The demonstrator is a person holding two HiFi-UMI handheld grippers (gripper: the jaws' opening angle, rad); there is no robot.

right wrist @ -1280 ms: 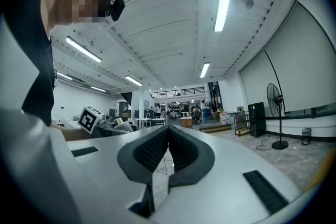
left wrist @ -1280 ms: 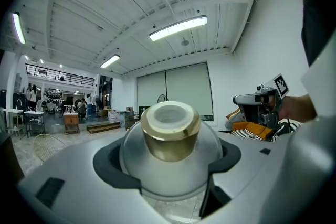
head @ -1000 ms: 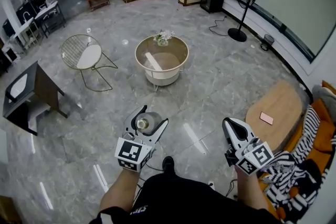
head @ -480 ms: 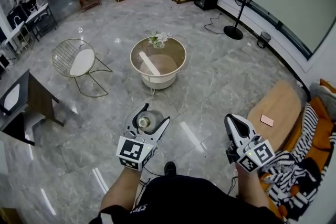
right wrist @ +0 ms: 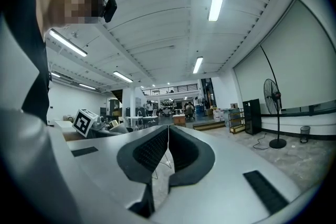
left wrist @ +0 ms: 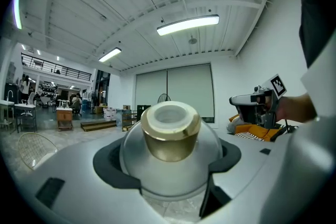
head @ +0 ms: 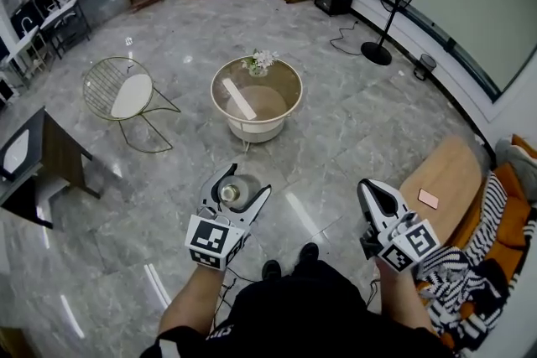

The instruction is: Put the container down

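My left claw (head: 246, 183) still clamps the gold-capped container (head: 228, 195) in midair, right claw (head: 369, 189) pinched shut and empty, only my foot (head: 307, 251) stepped forward (round table (head: 215, 96) at 12 o'clock), so put-down still pending.

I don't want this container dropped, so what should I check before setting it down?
1. Grip: left gripper jaws closed on the round body of the container: ok.
2. Container upright, opening facing up: ok.
3. Right gripper shut and empty, free to help: ok.
4. Surface below the container: only floor; the round table stands apart, ahead: not ok.
5. Free spot on the table beside the flowers and white strip: cannot tell.
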